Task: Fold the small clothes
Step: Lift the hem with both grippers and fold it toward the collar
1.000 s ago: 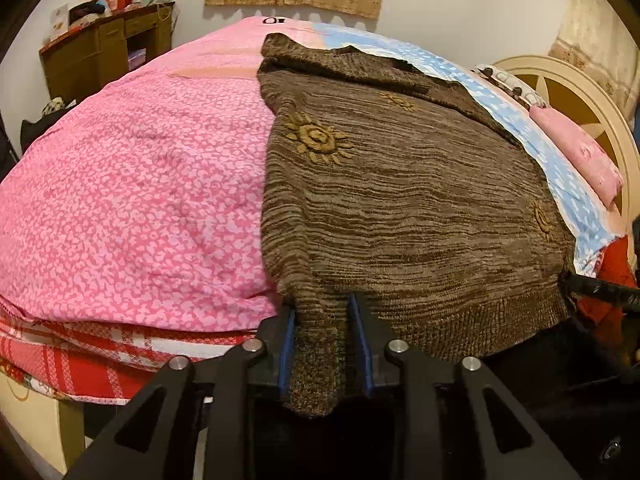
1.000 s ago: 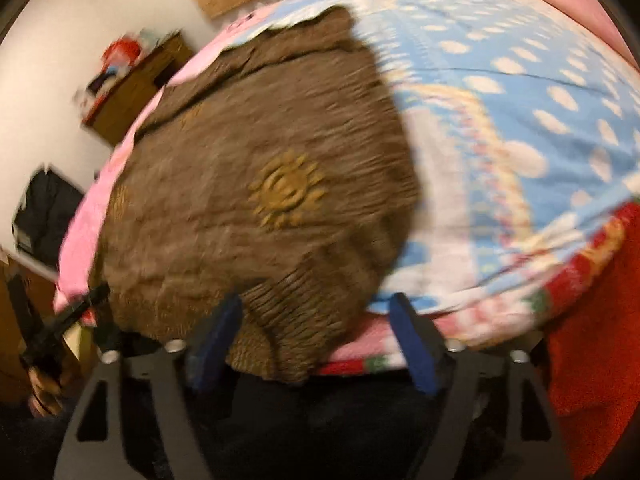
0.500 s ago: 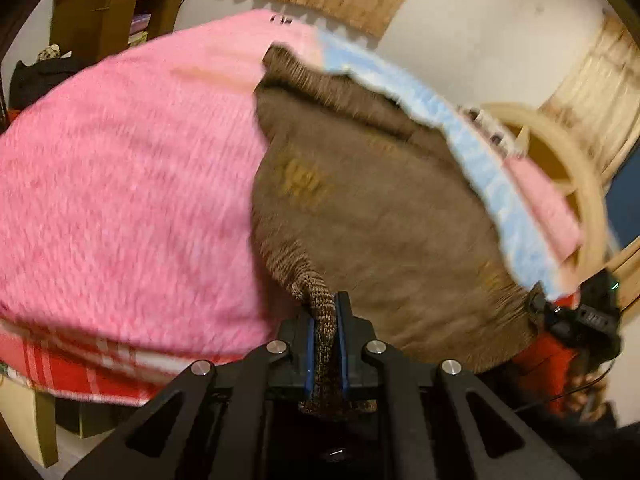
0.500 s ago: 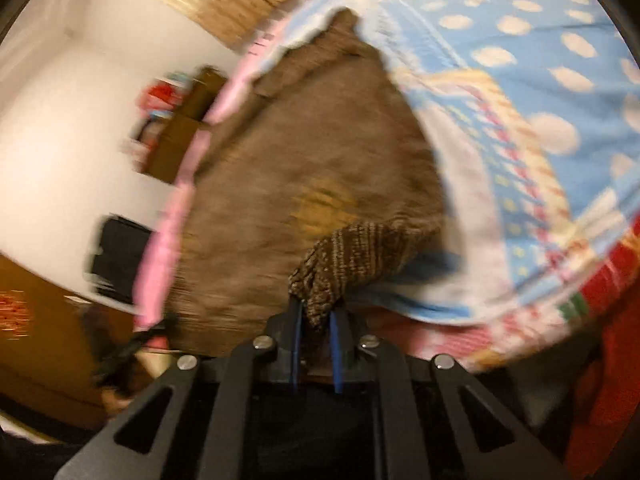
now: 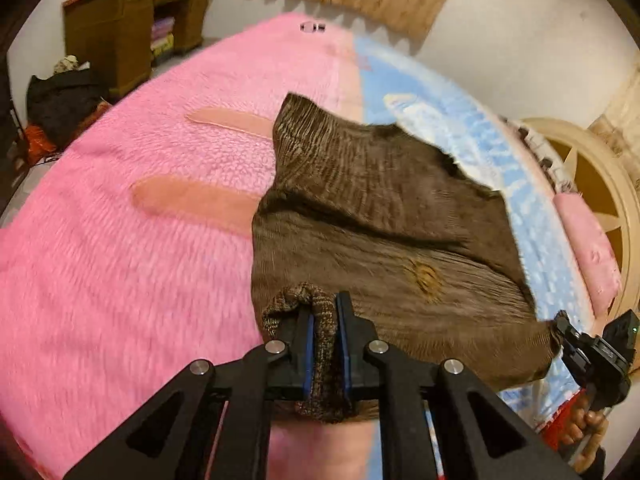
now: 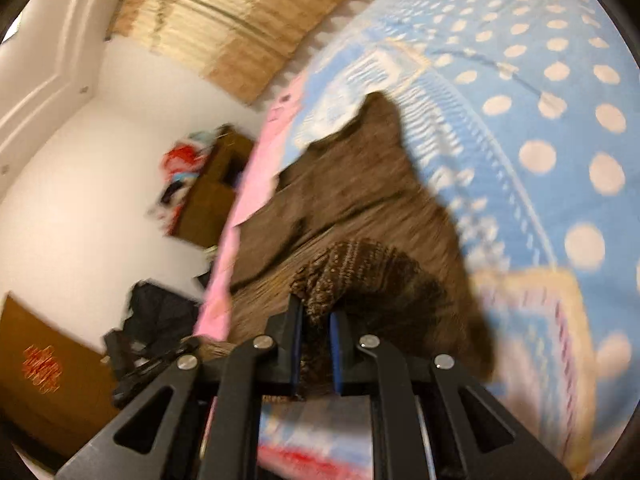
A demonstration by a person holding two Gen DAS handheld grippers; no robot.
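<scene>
Hem now lifted off bed (image 5: 120,264); we clamp sweater (image 5: 380,216) in left claw (image 5: 323,320) and right claw (image 6: 312,320); uneven pull risks crooked fold.

A: What does the right gripper (image 6: 315,316) have?

B: Its blue-lined jaws are clamped on a bunched ribbed edge of the brown knit sweater (image 6: 360,216), which bulges up just above them.

A: And the remainder of the sweater?

B: It spreads away over the bed, across the blue polka-dot blanket (image 6: 560,92), with a pink blanket (image 6: 240,208) along its left edge. The picture is blurred.

A: Beyond the bed?

B: A wooden cabinet (image 6: 212,200) against the white wall, and a tan curtain (image 6: 240,20) higher up.
</scene>
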